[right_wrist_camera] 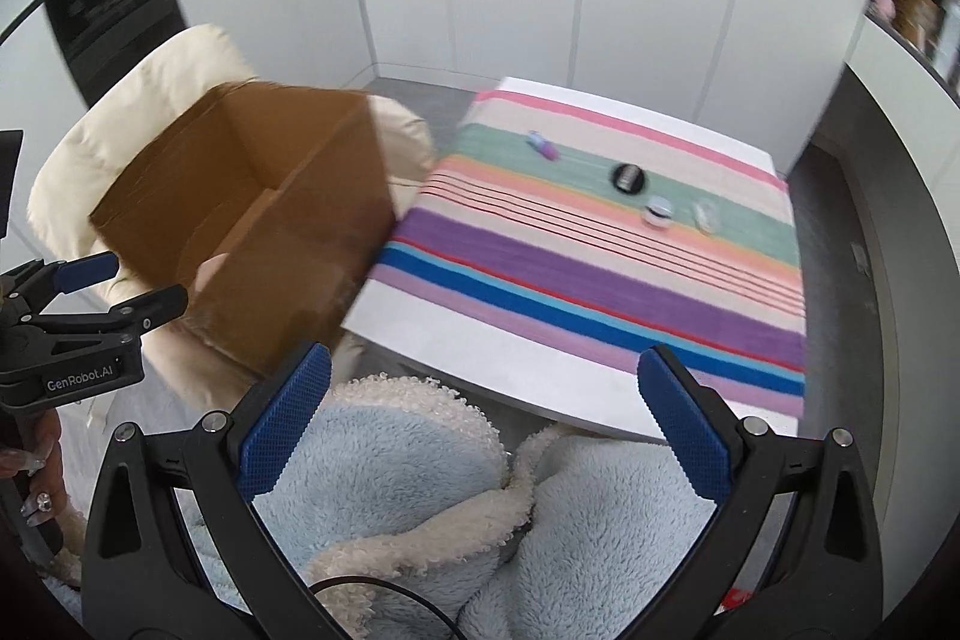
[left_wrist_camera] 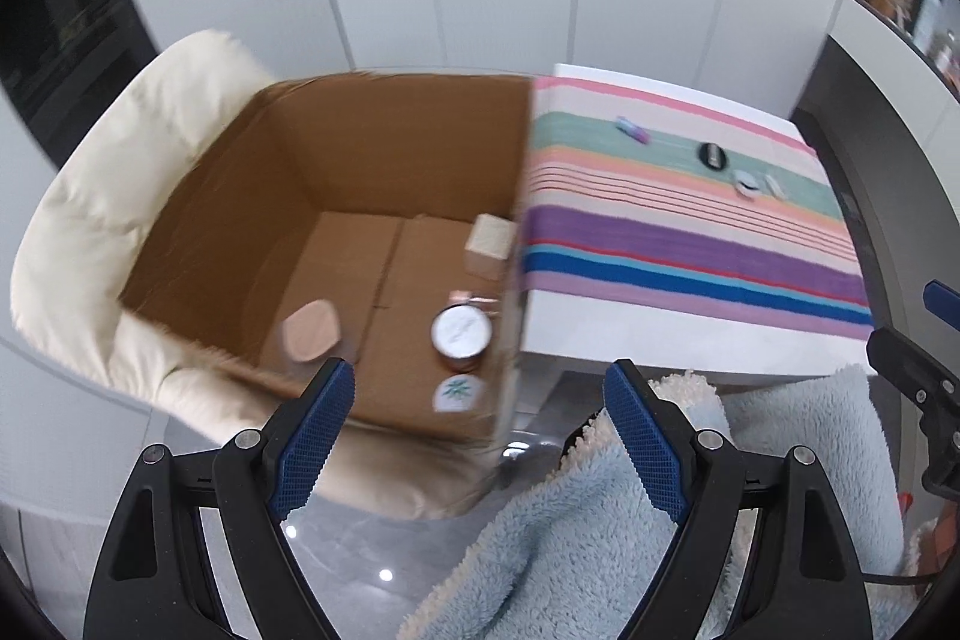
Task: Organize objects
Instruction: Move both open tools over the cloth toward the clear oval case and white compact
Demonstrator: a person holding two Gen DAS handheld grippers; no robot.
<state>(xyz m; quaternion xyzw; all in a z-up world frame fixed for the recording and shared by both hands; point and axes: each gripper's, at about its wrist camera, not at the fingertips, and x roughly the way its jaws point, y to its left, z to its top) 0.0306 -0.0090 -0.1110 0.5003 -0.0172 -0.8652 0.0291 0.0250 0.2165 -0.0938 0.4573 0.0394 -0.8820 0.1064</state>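
Objects for sorting sit in two groups: some already in the cardboard box (left_wrist_camera: 384, 196), the rest on the striped cloth (left_wrist_camera: 690, 244) covering the white table (left_wrist_camera: 630, 340). Inside the box, toward the wall nearest the table, lie a round silver-lidded tin (left_wrist_camera: 461, 331), a pale round disc with a green leaf mark (left_wrist_camera: 457, 394), a small beige carton (left_wrist_camera: 491, 237) in the corner and a pink oval piece (left_wrist_camera: 311, 331) further left, which suggests the box is the collecting place. It rests on a cream padded chair (left_wrist_camera: 138, 196) drawn close against the table edge, probably so that each carry stays short. On the cloth's green band are a small lilac item (right_wrist_camera: 543, 145), a black round case (right_wrist_camera: 628, 176), a white round container (right_wrist_camera: 657, 213) and a clear small piece (right_wrist_camera: 708, 215), spaced apart in a loose row, none touching, which should leave room for fingers around each one. The left gripper (left_wrist_camera: 480, 388) has its jaws spread wide with nothing between them, above the box's near edge. The right gripper (right_wrist_camera: 480, 376) likewise stands wide and empty, aimed at the table's near edge. Below both is the person's fluffy blue garment (right_wrist_camera: 408, 478). My judgement is that four items remain to be moved
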